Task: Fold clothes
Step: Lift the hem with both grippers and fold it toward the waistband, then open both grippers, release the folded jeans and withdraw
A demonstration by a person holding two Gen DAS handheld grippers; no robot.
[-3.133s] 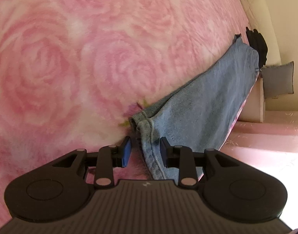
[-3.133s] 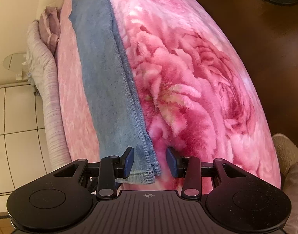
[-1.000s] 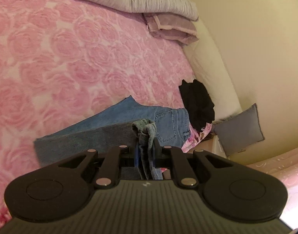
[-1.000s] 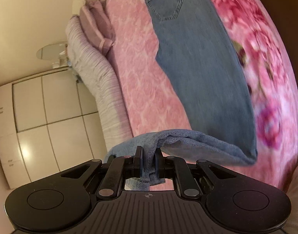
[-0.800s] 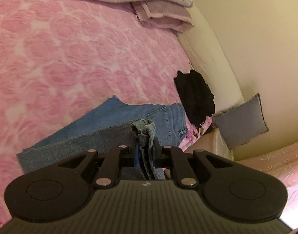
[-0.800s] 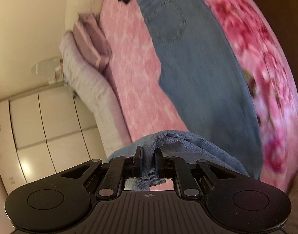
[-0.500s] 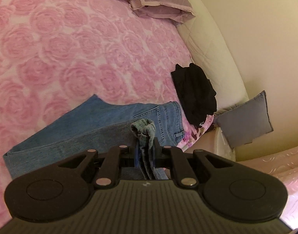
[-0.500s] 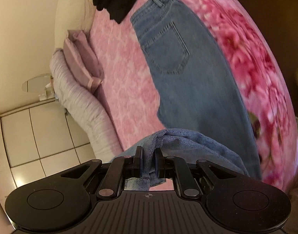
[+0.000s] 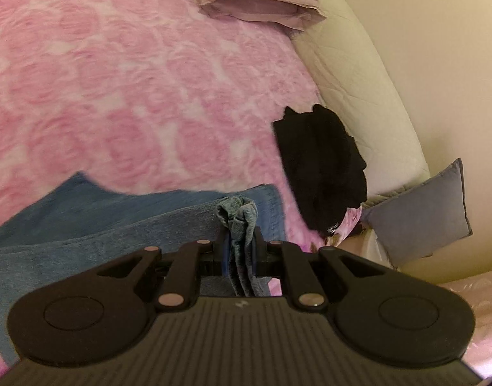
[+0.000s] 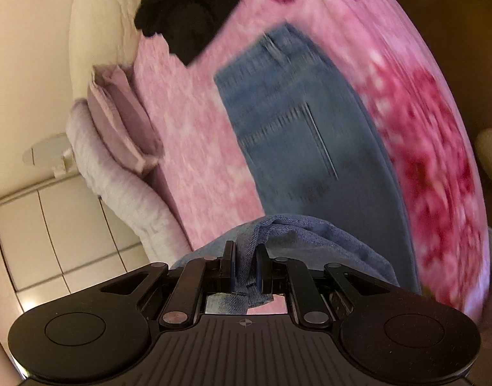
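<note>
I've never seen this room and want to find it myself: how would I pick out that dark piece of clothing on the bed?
Start from the big pink rose-patterned bedspread. Follow it to the edge beside the cream padded bed frame, just beyond the waistband end of the blue jeans. There lies the black garment, crumpled, the only black thing on the bed.

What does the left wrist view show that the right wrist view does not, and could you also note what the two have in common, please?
Only the left wrist view shows the grey cushion leaning at the wall past the bed's edge.

Only the right wrist view shows the white cabinet doors, the jeans' back pocket and the dark floor.

Both show the jeans, the pink rose blanket, the black garment and the folded mauve bedding. The left gripper and the right gripper are each shut on bunched denim.
</note>
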